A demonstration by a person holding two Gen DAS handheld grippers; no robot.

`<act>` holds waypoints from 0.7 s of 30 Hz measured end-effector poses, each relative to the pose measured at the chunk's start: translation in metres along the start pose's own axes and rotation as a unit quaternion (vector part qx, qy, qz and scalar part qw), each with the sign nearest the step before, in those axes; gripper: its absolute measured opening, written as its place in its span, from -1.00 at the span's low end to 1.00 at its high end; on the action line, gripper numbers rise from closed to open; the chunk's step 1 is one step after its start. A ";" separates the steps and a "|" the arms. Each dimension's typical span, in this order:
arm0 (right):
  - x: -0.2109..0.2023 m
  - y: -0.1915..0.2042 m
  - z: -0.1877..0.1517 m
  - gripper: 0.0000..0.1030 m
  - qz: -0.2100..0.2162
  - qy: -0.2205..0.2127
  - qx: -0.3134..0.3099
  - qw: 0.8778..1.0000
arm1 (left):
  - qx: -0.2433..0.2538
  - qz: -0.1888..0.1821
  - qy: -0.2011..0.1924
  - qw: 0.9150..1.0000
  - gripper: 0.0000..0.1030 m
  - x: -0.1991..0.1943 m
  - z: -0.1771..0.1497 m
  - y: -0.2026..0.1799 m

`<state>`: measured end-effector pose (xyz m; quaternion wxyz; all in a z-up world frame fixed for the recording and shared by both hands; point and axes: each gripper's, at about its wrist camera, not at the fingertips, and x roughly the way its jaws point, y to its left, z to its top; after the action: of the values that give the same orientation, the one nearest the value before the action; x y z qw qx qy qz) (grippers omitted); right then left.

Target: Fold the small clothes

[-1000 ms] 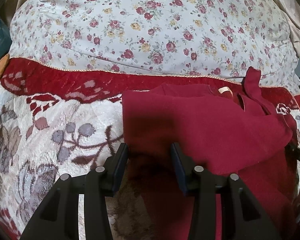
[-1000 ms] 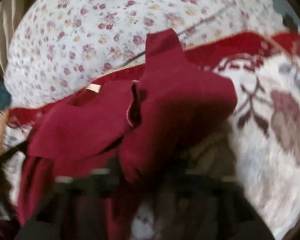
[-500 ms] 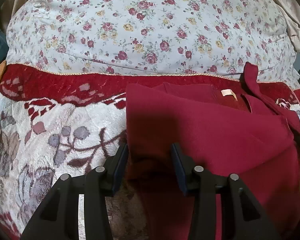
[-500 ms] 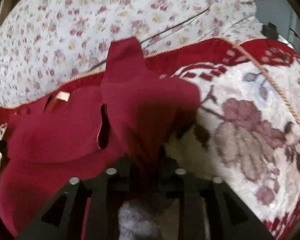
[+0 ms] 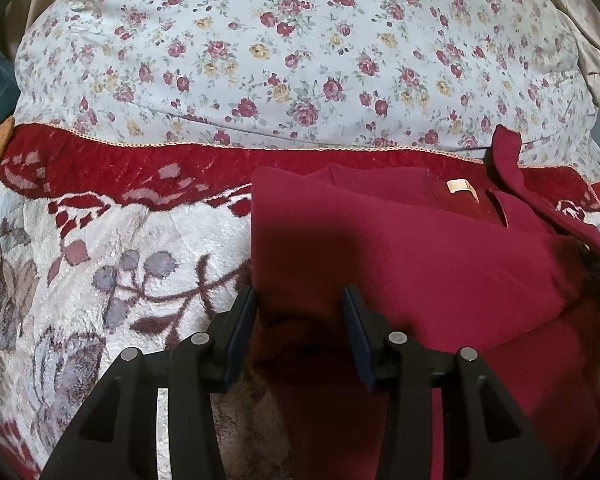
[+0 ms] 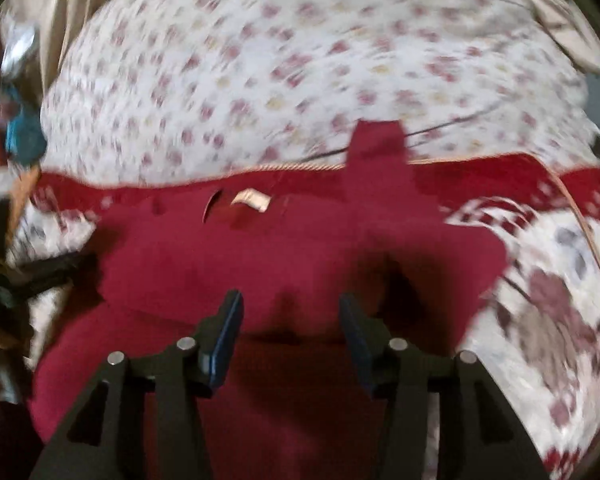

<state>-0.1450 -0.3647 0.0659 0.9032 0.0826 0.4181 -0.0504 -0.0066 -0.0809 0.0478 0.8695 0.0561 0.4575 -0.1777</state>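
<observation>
Right gripper (image 6: 290, 320) jaws freshly parted

Dim indoor light, one view sharp and one smeared.

We see the left wrist view crisp, with a soft shadow on the dark red garment (image 5: 400, 256) ahead of the left gripper (image 5: 300, 300). We find the right wrist view motion-blurred throughout, the floral quilt (image 6: 300, 60) streaked. Both fisheye frames bend and darken at the corners.

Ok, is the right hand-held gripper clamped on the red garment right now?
No, the right hand-held gripper has just been opening, and its jaws stand apart above the red garment with no cloth pinched between them.
</observation>
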 end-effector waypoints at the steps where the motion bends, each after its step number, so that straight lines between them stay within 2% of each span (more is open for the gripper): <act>1: 0.010 0.005 0.002 0.02 -0.007 0.008 -0.010 1.000 | 0.000 0.000 0.001 1.000 -0.57 0.001 0.000 0.000; 4: 0.037 0.010 0.006 0.02 -0.022 0.025 -0.016 0.999 | 0.001 0.000 0.004 1.000 -0.57 0.003 0.001 -0.001; 6: 0.051 0.002 0.007 0.02 -0.040 0.039 -0.001 0.998 | 0.003 0.002 0.005 1.000 -0.57 0.004 0.001 -0.002; 8: 0.058 -0.005 0.004 0.02 -0.037 0.043 0.020 0.998 | 0.005 0.005 0.005 1.000 -0.57 0.004 0.001 -0.004; 11: 0.062 -0.010 0.001 0.07 -0.031 0.028 0.038 0.998 | 0.010 0.011 0.002 1.000 -0.57 0.004 0.000 -0.006; 15: 0.062 -0.007 -0.006 0.11 -0.039 0.008 0.030 0.999 | 0.014 0.014 -0.001 1.000 -0.57 0.002 -0.001 -0.006; 21: 0.062 -0.009 -0.009 0.20 -0.028 0.000 0.035 0.999 | 0.017 0.018 -0.009 1.000 -0.57 -0.002 -0.002 -0.007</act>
<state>-0.1125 -0.3735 0.0118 0.8982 0.1019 0.4180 -0.0903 -0.0116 -0.0865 0.0487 0.8755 0.0779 0.4455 -0.1700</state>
